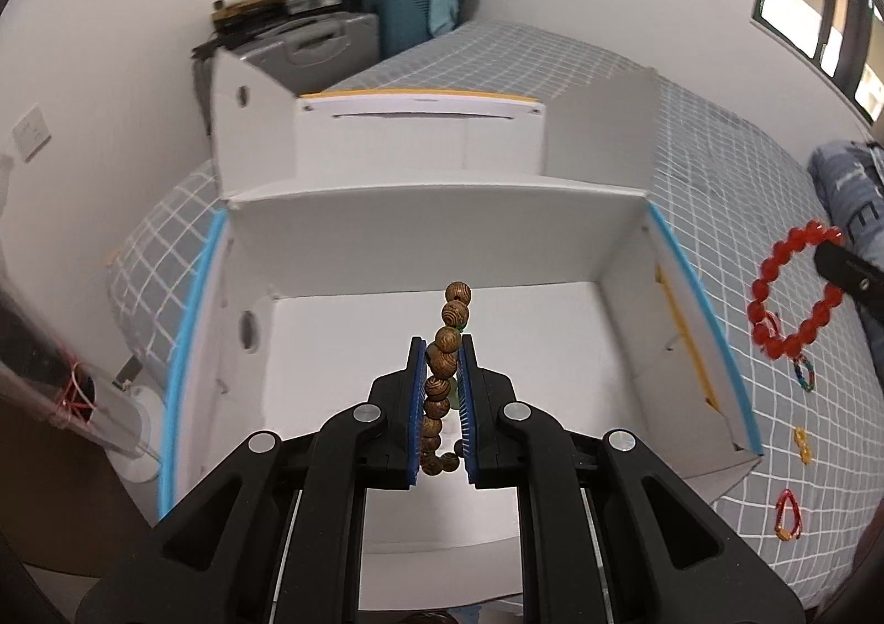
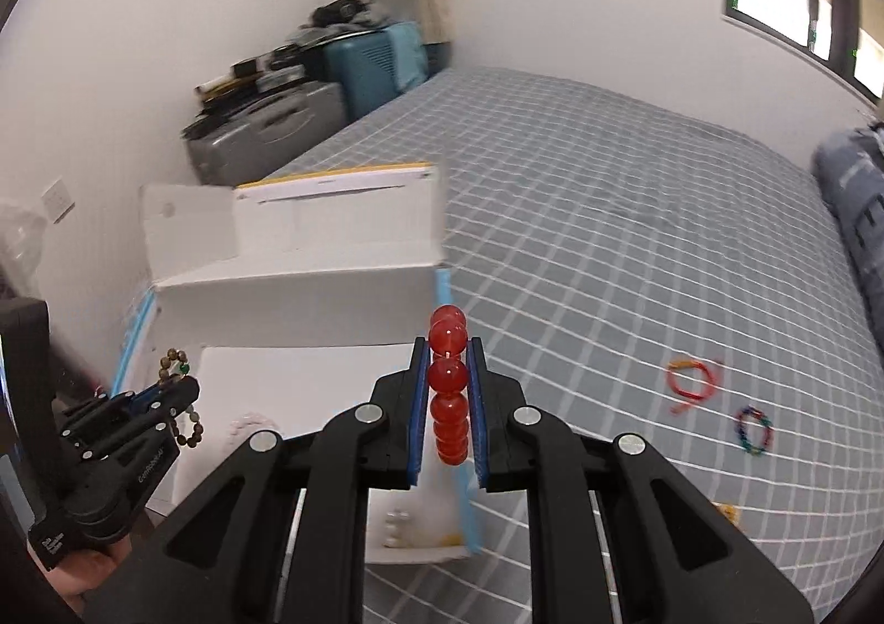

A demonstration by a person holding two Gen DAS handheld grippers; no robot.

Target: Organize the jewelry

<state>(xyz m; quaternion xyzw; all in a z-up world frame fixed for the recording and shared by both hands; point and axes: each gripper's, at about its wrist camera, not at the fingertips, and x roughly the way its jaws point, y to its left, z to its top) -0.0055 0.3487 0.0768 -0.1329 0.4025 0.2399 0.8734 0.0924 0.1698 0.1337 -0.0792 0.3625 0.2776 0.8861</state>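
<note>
The left gripper (image 1: 443,392) pinches a wooden bead bracelet (image 1: 445,375) above the open white box (image 1: 431,231). The right gripper (image 2: 448,392) clamps a red bead bracelet (image 2: 448,392), seemingly over the box's blue edge.

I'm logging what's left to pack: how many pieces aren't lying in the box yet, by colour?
Red: 2 (red bead bracelet, red cord bracelet)
Brown: 1 (wooden bracelet)
Multicolour: 1 (multicolour bracelet)
Yellow: 1 (yellow piece)
Total: 5
</note>
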